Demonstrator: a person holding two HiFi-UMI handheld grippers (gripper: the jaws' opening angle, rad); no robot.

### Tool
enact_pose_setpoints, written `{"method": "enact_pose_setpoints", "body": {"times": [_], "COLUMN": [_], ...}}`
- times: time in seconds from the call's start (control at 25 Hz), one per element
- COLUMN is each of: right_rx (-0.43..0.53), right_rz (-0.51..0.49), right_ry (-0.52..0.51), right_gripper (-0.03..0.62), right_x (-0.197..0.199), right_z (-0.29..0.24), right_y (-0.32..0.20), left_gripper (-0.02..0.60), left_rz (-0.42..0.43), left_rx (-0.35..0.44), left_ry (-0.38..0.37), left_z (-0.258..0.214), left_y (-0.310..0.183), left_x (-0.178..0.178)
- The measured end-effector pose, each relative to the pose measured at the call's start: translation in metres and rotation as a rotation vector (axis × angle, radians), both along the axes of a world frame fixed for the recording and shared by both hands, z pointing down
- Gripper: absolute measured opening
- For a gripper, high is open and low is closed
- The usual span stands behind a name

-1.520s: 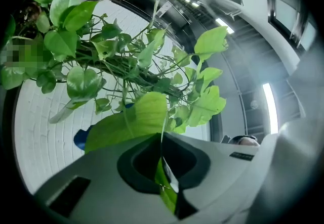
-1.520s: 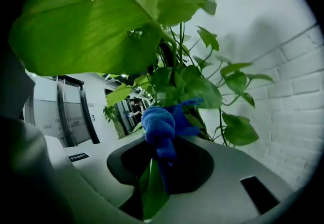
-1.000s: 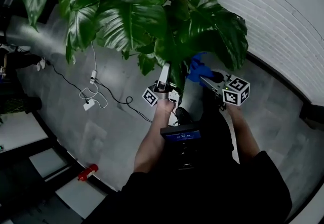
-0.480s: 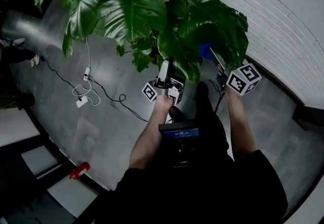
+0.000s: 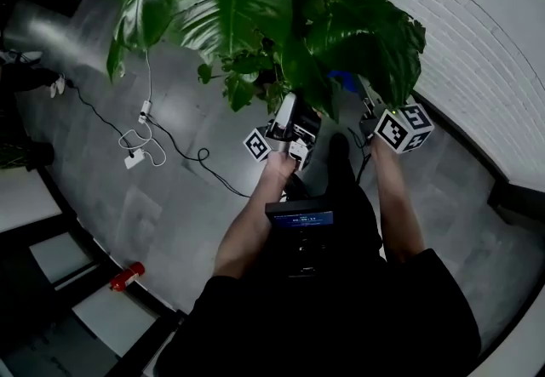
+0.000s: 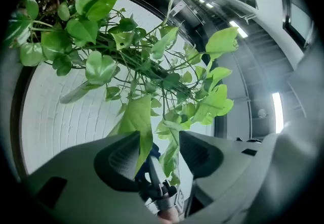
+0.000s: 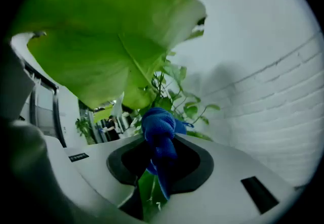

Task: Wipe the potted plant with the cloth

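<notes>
My right gripper [image 7: 161, 161] is pinching the blue cloth [image 7: 159, 126] at lower centre. My left gripper [image 6: 159, 153], its jaws just opening, is straddling a leaf [image 6: 135, 119] without pressing it.

leaves [image 5: 230, 9]: glossy, smooth | cloth [image 7: 159, 129]: nubby fabric | wall [image 5: 494, 52]: matt brick

Office-like indoor space, white brick wall [image 5: 477, 43], grey floor [image 5: 170, 205], loose cables [image 5: 174, 144], ceiling strip lights [image 6: 235, 25]

Dim head view; bright, fisheye-warped gripper views, seemingly backlit.
</notes>
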State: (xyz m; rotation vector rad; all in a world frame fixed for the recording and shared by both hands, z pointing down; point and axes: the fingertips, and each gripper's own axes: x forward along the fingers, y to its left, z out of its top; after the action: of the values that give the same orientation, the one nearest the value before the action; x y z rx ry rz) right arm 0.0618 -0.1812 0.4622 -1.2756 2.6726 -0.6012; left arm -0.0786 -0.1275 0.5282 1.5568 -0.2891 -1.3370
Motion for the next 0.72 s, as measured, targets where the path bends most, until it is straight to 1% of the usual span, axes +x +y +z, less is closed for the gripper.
{"method": "enact_pose_setpoints", "body": {"times": [0.08,0.12,0.24,0.32,0.36,0.44,0.52,0.56,0.6,0.64,0.72], "right_rx": [-0.118,-0.175,-0.305,-0.368,-0.393,-0.427,-0.443,-0.435,-0.410,-0.363,-0.217], "right_rz": [-0.107,-0.144,-0.194,-0.216,-0.233,-0.276,-0.300,-0.291,-0.270,-0.244,-0.215], "right_ry": [-0.114,-0.175,-0.326,-0.385,-0.392,-0.372,-0.306,-0.265,-0.227,-0.195,-0.152], "right_gripper": [0.112,0.112,0.112,0.112,0.112,0.112,0.111,0.110,0.110,0.110,0.110], "right_x": [-0.023,-0.031,-0.041,-0.041,-0.043,-0.043,-0.036,-0.028,-0.018,-0.007,0.012], "right_z": [0.034,0.049,0.089,0.107,0.113,0.120,0.122,0.120,0.113,0.098,0.051], "right_y": [0.007,0.013,0.038,0.060,0.072,0.098,0.121,0.129,0.134,0.136,0.130], "left_gripper": [0.235,0.235,0.235,0.235,0.235,0.235,0.235,0.235,0.235,0.235,0.239], "left_rz": [-0.002,-0.002,0.000,0.003,0.005,0.005,-0.002,-0.008,-0.016,-0.024,-0.037], "left_rx": [-0.011,-0.016,-0.021,-0.016,-0.013,-0.013,-0.018,-0.019,-0.020,-0.019,-0.008], "left_ry": [0.005,0.005,0.007,0.008,0.007,0.000,-0.020,-0.037,-0.058,-0.079,-0.127], "left_z": [0.004,0.006,0.008,0.007,0.007,0.008,0.011,0.012,0.014,0.016,0.017], "left_y": [0.000,0.000,0.000,-0.001,-0.001,-0.001,-0.001,0.000,0.000,-0.001,-0.005], "left_x": [0.000,0.001,0.003,0.005,0.005,0.003,-0.001,-0.005,-0.010,-0.014,-0.019]}}
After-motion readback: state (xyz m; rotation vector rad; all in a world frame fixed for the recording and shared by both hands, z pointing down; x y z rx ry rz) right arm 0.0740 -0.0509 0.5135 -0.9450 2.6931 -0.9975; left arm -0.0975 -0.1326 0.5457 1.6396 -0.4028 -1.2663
